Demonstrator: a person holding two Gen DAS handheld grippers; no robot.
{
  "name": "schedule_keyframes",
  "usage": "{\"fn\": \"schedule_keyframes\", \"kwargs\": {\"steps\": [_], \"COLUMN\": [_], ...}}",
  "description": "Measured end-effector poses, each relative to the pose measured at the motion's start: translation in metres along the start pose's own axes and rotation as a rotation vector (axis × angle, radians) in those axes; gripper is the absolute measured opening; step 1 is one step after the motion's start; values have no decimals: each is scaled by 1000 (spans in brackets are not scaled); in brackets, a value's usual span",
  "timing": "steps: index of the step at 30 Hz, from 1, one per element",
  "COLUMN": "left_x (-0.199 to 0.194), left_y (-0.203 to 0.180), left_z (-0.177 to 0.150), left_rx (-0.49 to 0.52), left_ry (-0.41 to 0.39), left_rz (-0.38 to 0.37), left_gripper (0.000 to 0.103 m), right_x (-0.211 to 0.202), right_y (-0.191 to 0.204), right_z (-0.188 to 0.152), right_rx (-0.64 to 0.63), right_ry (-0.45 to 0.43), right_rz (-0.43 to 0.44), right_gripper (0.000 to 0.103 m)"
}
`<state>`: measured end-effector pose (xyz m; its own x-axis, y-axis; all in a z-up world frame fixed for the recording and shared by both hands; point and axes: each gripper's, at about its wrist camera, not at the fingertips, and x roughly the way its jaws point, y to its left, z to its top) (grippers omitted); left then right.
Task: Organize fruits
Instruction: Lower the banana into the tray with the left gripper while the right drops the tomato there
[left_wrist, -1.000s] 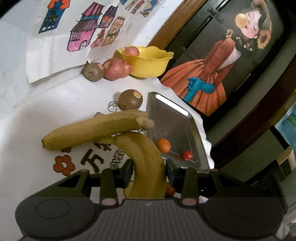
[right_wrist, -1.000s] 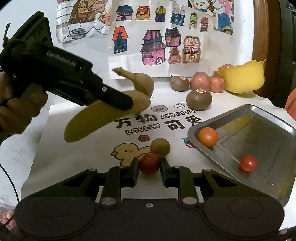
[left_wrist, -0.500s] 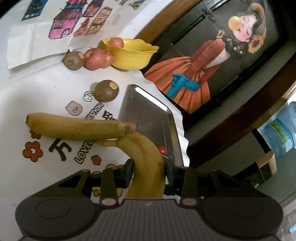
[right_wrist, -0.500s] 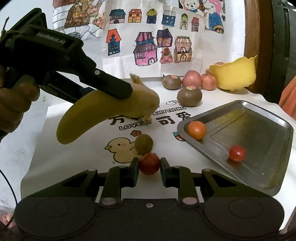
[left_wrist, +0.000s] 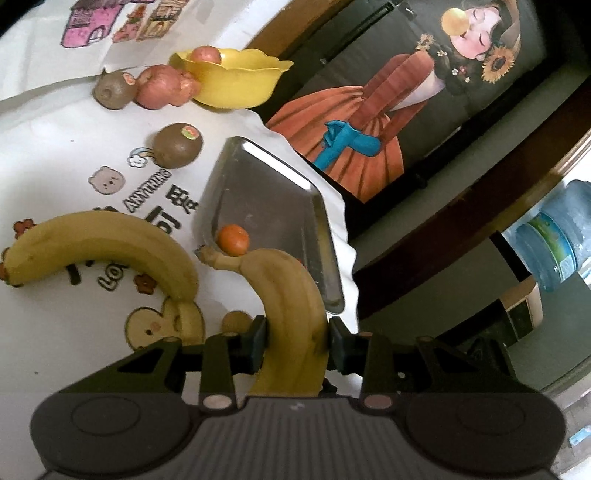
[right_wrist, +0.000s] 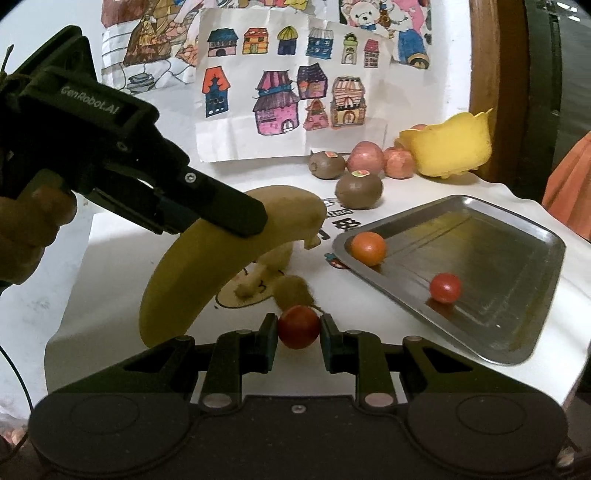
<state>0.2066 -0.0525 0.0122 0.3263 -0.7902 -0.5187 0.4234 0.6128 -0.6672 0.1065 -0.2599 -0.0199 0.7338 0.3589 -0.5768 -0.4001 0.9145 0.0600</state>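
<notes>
Left wrist view: left gripper (left_wrist: 295, 339) pinches a banana (left_wrist: 291, 306) above the cloth; a second banana (left_wrist: 107, 247) lies beside it, printed "ANYTHING" nearby. Right wrist view: right gripper (right_wrist: 298, 334) clamps a red tomato (right_wrist: 298, 326) near the steel tray (right_wrist: 517, 332); the other gripper's body reads "GenRobot.AI".

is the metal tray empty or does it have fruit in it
Not empty: the metal tray holds an orange fruit and a red cherry tomato.

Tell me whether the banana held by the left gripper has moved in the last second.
Yes. In the right wrist view the held banana has swung right, toward the metal tray; its stem now nearly reaches the tray's near corner.
</notes>
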Motion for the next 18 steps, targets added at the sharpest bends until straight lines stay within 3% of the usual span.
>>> {"fn": "schedule_keyframes", "kwargs": {"steps": [8,18], "left_x": [6,22], "left_y": [-15,-37], "left_z": [2,34], "left_rx": [7,52], "left_ry": [-24,-128], "left_rz": [-52,-59], "left_gripper": [39,39], "right_x": [-12,-22], "right_y": [-12,-52], "right_z": [-7,0], "right_rx": [32,84], "right_ry": [-22,-111], "right_rz": [-35,-119], "right_gripper": [26,26]}}
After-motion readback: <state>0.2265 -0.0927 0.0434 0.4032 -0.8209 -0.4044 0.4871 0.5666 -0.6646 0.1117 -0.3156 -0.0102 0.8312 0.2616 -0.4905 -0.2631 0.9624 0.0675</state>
